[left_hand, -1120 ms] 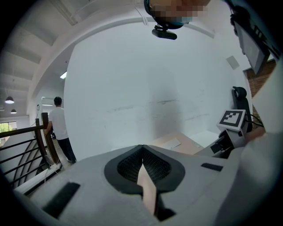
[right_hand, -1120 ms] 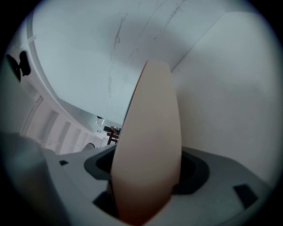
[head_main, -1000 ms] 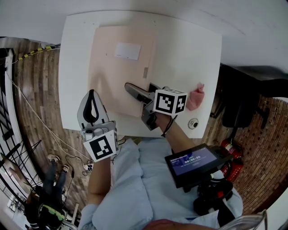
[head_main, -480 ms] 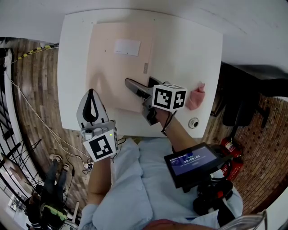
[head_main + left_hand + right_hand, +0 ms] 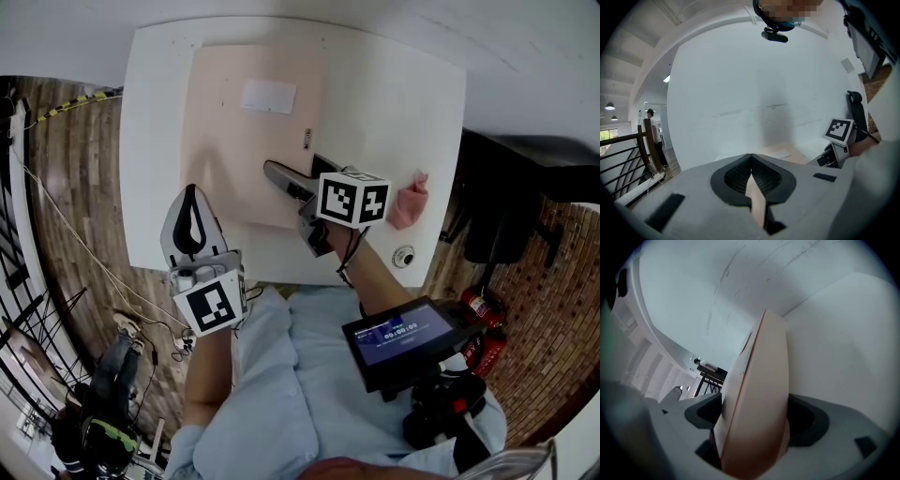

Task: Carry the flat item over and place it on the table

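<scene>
While the fingers (image 5: 704, 412) of the right gripper (image 5: 292, 169) stand spread apart, having just been opening, the near edge of the board (image 5: 248, 141) runs between them with a dark gap on either side, so nothing presses on it there. Across from it, the fingers (image 5: 736, 176) of the left gripper (image 5: 192, 195) are closed on a thin strip of the same board at its near left corner. Beyond both, the board lies over the white tabletop (image 5: 394, 103) with a white label (image 5: 267, 96) showing on top; whether its near edge has fully settled I cannot tell. To the right, a pink cloth (image 5: 410, 202) sits on the tabletop, apart from the board. The placing looks almost done, and the danger lies in letting go unevenly: with one side free and the other pinched, any pull from the left gripper would probably swing or drag the board out of line. Backing the right gripper out at a slant could likewise hook the edge on a finger and shove it toward the cloth.
</scene>
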Motion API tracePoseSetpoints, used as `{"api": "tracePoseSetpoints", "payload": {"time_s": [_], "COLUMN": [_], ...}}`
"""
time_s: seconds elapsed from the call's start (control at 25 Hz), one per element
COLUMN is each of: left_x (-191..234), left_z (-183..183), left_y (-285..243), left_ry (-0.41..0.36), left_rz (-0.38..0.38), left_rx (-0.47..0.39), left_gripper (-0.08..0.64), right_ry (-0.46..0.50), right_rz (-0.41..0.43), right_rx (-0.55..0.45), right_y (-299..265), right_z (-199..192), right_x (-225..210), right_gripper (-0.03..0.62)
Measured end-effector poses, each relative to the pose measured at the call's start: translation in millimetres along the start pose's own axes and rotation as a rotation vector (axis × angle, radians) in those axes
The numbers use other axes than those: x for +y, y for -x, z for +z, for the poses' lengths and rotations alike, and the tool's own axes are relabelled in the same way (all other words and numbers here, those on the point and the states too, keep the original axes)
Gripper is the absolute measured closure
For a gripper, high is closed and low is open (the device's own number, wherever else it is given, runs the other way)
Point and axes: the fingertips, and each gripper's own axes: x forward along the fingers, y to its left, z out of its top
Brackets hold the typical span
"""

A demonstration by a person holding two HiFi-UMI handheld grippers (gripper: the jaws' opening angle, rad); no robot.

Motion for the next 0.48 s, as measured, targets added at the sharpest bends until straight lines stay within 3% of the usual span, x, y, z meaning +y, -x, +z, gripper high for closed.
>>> {"api": "tracePoseSetpoints", "payload": {"time_s": [0.24,0.48], "left_x": [0.0,-2.7], "left_z": [1.3,7.4], "left_y": [1.6,7.1], "left_ry": [-0.002,0.006], "left_rz": [-0.001,-0.006], "left_rx": [-0.004,-0.011], "left_gripper": [0.551,0.551], "right_ry": [0.053,0.028], "right_rz": [-0.069,-0.081], "right_rx": [0.001,-0.006], "right_y": [0.7,5.8], "right_z": [-0.2,-1.9], "right_x": [-8.8,-16.1], "right_gripper": [0.148,0.158]}}
